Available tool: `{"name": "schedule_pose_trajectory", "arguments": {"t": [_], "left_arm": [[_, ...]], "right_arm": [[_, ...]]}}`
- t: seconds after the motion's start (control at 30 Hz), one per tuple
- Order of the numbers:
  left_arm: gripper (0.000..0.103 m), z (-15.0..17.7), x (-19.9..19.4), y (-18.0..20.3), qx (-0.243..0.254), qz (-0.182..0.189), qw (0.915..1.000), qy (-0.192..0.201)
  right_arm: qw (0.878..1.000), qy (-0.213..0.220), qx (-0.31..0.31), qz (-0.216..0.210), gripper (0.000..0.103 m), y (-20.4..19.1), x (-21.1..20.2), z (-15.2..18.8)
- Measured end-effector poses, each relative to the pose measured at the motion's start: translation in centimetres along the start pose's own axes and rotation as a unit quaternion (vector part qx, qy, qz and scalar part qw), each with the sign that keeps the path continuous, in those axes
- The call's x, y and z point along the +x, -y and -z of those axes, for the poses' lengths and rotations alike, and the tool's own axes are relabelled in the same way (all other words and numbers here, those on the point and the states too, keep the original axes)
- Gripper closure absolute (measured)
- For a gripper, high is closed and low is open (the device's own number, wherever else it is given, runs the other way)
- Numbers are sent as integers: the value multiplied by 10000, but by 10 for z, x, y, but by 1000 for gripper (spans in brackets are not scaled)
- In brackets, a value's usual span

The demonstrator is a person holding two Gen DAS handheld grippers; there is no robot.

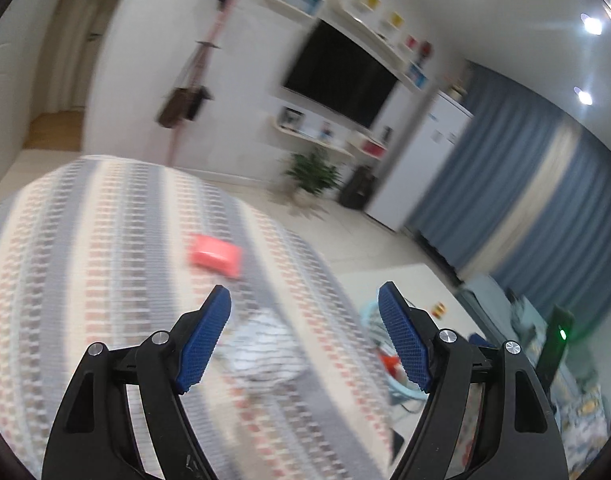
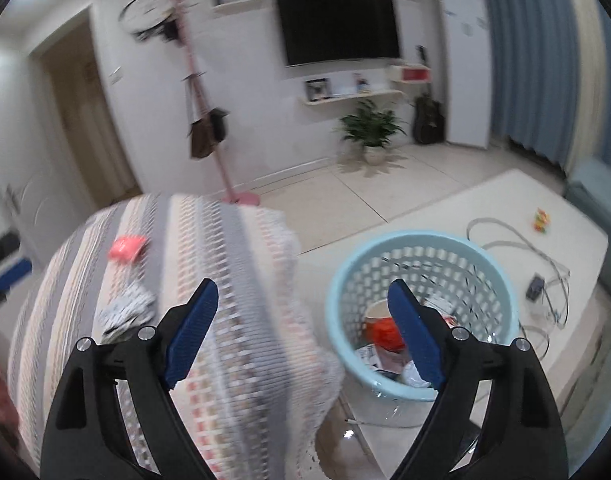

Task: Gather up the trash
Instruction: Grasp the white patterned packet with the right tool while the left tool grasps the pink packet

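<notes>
Red and blurred, a small wrapper lies on the striped cloth covering my worktop, far of a crumpled white-and-black wrapper that sits nearer me. My left gripper hangs over that crumpled piece, jaws released and empty. To the right, off the worktop's edge, a pale blue perforated basket stands on the floor with red and white trash inside. My right gripper straddles the cloth edge and the basket, jaws released, gripping nothing.
</notes>
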State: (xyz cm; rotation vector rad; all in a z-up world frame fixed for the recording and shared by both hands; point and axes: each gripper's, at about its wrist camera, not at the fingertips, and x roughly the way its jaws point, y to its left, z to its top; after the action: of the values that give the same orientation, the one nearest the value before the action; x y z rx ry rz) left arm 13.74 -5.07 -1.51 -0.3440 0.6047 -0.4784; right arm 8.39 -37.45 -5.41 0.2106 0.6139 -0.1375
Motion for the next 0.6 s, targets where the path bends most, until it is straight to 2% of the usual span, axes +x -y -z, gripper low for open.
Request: {"name": "schedule_pose_trajectory", "arguments": {"t": [0.13,0.3,0.37,0.5,0.6], "left_arm": [[28,-2,-17,-23,-175,-317,9993,119],[28,-1,-31,-43,-239,-482,9984,159],[28,0,-35,-49,-242,-563,9980,175],[28,4,-42,-61,-246,-627,9976,183],[28,6,-42,-67,-227,-696,9972,141]], "right_arm": [[9978,11,-654,-139,20,-53,-3,9],[9944,-217,-897,-513,21,-97,3,18],[9922,-423,-892,-757,23,-110,11,23],[9851,-1008,-760,-1169,40,-131,37,33],[9772,-1437,-482,-1487,41,-136,57,41]]}}
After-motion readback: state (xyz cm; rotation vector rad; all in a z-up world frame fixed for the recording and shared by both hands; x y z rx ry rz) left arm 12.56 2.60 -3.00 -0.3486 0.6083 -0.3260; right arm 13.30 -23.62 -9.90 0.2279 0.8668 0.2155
